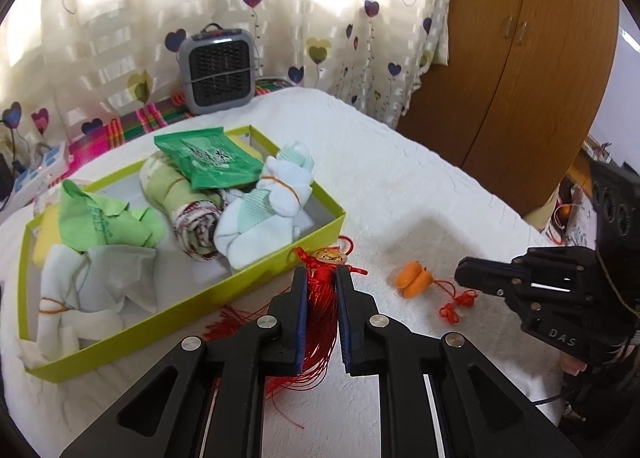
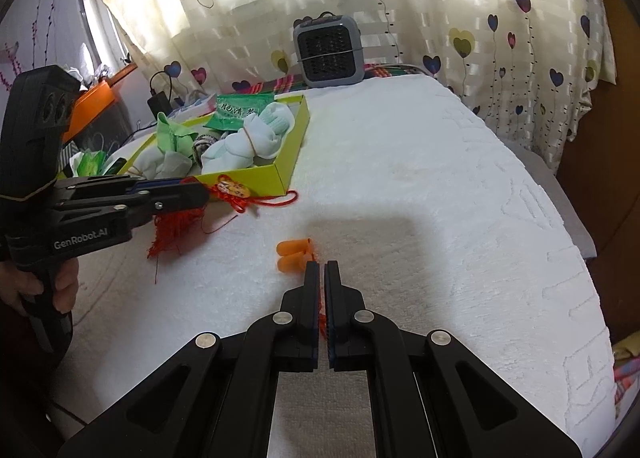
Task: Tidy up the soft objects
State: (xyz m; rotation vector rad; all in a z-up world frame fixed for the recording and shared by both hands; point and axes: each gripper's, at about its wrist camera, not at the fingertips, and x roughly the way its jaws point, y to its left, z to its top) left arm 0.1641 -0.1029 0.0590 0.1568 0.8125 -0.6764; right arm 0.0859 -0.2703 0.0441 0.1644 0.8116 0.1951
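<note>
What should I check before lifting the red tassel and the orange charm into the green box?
1. Left gripper shut on red tassel: ok.
2. Right gripper shut on the orange charm's red cord: ok.
3. Tassel threads clear of the towel: not ok, loose ends trail.
4. Free room in green box: cannot tell, the socks crowd it.
5. Grippers apart: ok.

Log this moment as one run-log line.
left gripper: shut on red tassel | right gripper: shut on red cord | box: socks inside

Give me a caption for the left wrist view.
Left gripper clamps a red tassel beside the green box of socks.
</note>
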